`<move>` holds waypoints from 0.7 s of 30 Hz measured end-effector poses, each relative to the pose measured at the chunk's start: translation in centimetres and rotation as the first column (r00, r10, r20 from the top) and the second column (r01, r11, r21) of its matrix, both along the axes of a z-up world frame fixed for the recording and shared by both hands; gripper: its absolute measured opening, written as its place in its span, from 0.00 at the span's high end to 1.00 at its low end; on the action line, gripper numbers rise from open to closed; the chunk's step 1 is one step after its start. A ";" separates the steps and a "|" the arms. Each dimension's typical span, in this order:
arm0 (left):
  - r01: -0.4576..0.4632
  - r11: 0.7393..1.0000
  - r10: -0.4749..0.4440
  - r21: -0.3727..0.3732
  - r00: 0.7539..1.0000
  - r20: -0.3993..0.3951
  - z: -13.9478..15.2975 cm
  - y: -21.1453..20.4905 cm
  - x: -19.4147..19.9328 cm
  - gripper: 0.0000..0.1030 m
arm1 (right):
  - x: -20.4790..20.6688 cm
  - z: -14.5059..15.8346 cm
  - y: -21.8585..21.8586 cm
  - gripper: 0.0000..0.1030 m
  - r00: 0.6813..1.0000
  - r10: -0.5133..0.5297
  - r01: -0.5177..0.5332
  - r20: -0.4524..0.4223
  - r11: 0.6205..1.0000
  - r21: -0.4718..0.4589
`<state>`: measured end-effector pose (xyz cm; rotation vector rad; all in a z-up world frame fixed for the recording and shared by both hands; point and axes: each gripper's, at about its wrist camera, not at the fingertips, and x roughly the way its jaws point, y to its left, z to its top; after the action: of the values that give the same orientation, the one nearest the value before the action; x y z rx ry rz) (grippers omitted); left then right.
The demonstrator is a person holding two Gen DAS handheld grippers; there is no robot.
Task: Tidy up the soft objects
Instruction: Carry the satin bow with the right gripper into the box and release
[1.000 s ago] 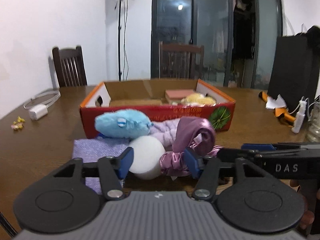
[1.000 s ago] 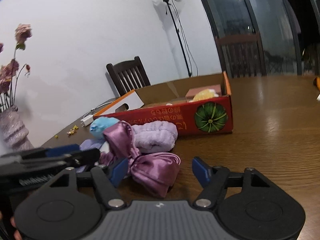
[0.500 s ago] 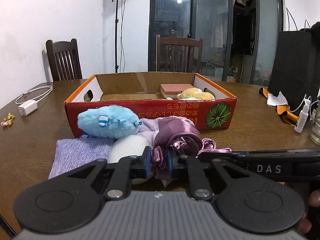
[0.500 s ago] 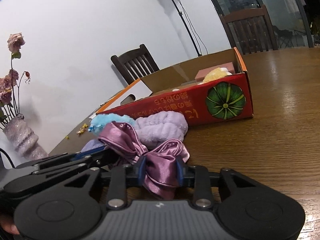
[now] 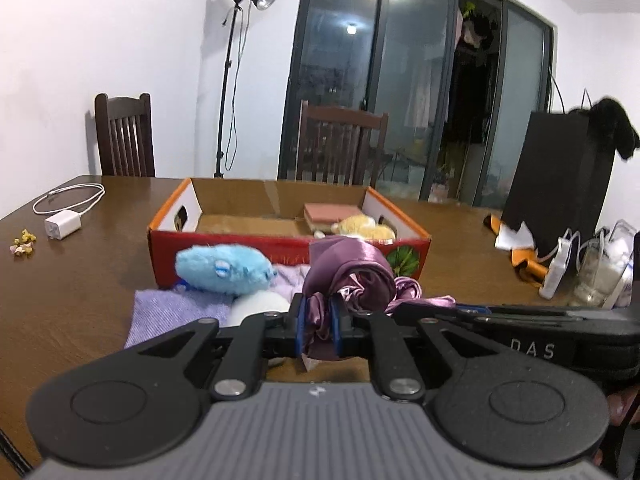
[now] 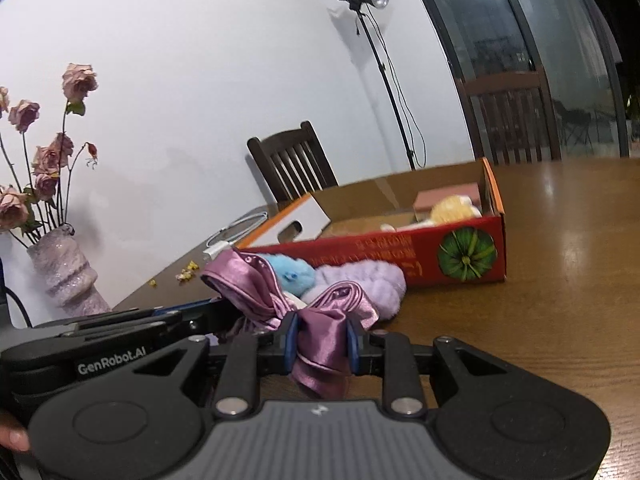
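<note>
Right wrist view: both claws pinch one crumpled, shiny mauve satin bow point(image 6: 320, 344); right claw closing.

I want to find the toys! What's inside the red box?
Inside the red box you can see a pink block and a yellow plush toy at one end. The front wall hides the floor just behind it.

Left tool point(image 5: 317, 327) clamped tight, blue pads pinching purple satin point(image 5: 348, 276), angled slightly downward. Right tool point(image 6: 318, 339) alongside, jaws closing with satin bunched between the pads, pressed on both sides. Fingertip point(image 6: 12, 438) visible at the lower left edge behind the left tool's body.
</note>
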<state>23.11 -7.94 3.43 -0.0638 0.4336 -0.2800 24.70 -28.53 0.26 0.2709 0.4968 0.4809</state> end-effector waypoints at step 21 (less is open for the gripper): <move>-0.132 0.984 0.149 0.123 0.978 -0.148 2.7 4.7 32.8 0.86 | 34.7 3.0 7.1 0.77 0.962 0.016 -0.006 -0.273 0.999 0.037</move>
<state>55.88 -3.24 6.11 -0.0061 0.5976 -0.1109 59.37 -21.46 3.23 0.3714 0.7599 0.4659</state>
